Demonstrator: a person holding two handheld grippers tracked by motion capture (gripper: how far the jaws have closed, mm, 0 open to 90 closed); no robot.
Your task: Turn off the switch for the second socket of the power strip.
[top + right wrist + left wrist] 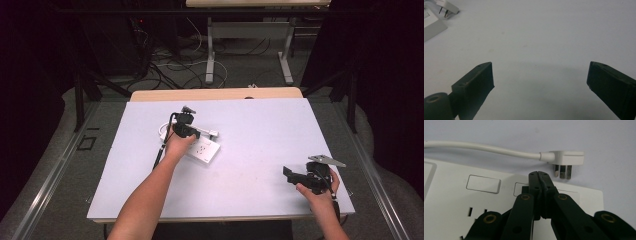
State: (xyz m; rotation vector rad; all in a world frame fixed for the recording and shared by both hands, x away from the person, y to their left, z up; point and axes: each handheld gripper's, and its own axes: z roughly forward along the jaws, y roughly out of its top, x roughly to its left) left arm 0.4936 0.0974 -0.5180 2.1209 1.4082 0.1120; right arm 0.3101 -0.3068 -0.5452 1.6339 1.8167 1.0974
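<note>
A white power strip lies flat near the middle of the white table mat. Its white plug lies on the mat just beyond the strip, prongs pointing at the strip's edge, with the white cord running off to the left. My left gripper hovers over the power strip, jaws pressed together with nothing between them, tips just short of the plug. My right gripper rests low over bare mat at the front right, jaws wide apart and empty. The plug appears far off at that view's top left.
The white mat covers a wooden table whose far edge shows behind it. Beyond the table stand desk legs and loose cables on the floor. Wide bare mat lies between the two grippers.
</note>
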